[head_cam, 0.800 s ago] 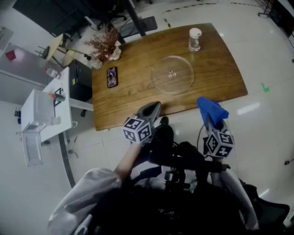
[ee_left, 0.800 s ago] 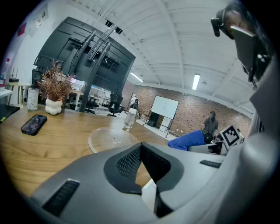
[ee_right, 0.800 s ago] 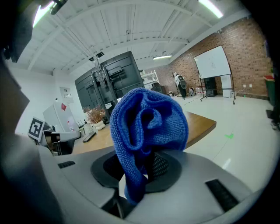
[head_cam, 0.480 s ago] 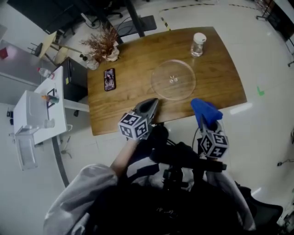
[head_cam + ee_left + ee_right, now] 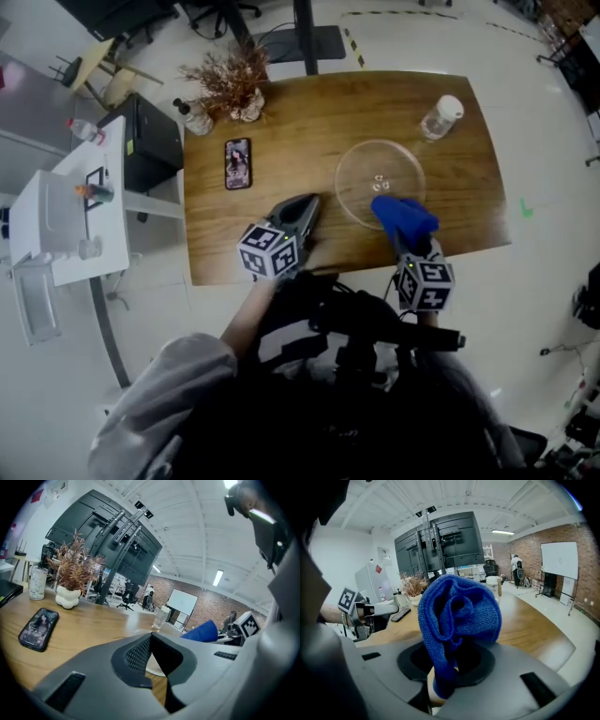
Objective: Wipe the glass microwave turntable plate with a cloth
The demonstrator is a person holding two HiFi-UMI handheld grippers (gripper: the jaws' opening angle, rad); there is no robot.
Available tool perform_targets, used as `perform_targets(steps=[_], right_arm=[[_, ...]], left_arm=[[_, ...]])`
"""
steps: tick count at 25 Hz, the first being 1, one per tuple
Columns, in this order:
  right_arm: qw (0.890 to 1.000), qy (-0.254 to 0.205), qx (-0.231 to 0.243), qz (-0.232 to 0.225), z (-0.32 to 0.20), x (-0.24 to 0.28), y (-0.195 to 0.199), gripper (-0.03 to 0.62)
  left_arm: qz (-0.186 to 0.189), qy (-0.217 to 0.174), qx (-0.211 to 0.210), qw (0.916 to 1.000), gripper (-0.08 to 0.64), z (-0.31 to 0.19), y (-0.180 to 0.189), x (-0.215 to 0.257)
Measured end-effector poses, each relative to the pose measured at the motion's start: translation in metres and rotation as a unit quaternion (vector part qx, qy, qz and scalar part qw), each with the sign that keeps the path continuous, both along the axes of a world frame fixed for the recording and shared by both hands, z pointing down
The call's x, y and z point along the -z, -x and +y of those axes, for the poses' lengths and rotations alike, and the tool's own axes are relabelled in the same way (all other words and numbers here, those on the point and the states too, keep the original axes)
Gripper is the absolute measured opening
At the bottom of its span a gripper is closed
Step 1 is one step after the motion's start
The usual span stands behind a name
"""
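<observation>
The round glass turntable plate point(image 5: 375, 178) lies flat on the wooden table point(image 5: 281, 122), right of centre. My right gripper point(image 5: 406, 234) is shut on a bunched blue cloth point(image 5: 403, 217) point(image 5: 457, 616) that hangs over the plate's near rim; I cannot tell whether it touches the glass. Cloth folds spill out of the jaws and hide the fingertips. My left gripper point(image 5: 307, 203) point(image 5: 151, 637) is shut with nothing in it and hovers over the table's front edge, left of the plate. A pale sliver of plate point(image 5: 157, 667) shows past its jaws.
A phone point(image 5: 238, 163) lies face up left of the plate. A dried plant in a white vase point(image 5: 232, 86) stands at the back left, and a lidded clear jar point(image 5: 441, 117) at the back right. A white cart point(image 5: 66, 206) and black box point(image 5: 150, 141) stand left of the table.
Both grippers have moved forward over the table's front edge. The blue cloth has gone from in front of the table to above the plate's near rim. The plate has not moved.
</observation>
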State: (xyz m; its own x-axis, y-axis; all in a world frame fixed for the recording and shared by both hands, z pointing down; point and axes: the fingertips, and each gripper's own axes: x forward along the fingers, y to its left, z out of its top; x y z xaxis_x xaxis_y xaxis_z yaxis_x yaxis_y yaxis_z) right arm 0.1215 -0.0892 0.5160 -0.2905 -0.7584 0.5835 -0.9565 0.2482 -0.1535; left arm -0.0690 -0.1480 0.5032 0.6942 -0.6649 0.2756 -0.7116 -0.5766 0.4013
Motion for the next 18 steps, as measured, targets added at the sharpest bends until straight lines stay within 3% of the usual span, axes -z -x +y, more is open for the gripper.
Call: perform_targets(steps=[11, 14, 18], right_arm=[[0.992, 0.008, 0.054, 0.113, -0.149, -0.012, 0.038, 0.094], [0.990, 0.031, 0.054, 0.126, -0.162, -0.028, 0.039, 0.094], [0.988, 0.061, 0.073, 0.124, -0.143, -0.047, 0.049, 0.094]], left_arm=[[0.040, 0.033, 0.023, 0.9984, 0.000, -0.039, 0.030, -0.018], [0.048, 0.044, 0.024, 0.9976, 0.000, -0.039, 0.030, -0.025], [0.052, 0.055, 0.030, 0.9967, 0.000, -0.039, 0.034, -0.031]])
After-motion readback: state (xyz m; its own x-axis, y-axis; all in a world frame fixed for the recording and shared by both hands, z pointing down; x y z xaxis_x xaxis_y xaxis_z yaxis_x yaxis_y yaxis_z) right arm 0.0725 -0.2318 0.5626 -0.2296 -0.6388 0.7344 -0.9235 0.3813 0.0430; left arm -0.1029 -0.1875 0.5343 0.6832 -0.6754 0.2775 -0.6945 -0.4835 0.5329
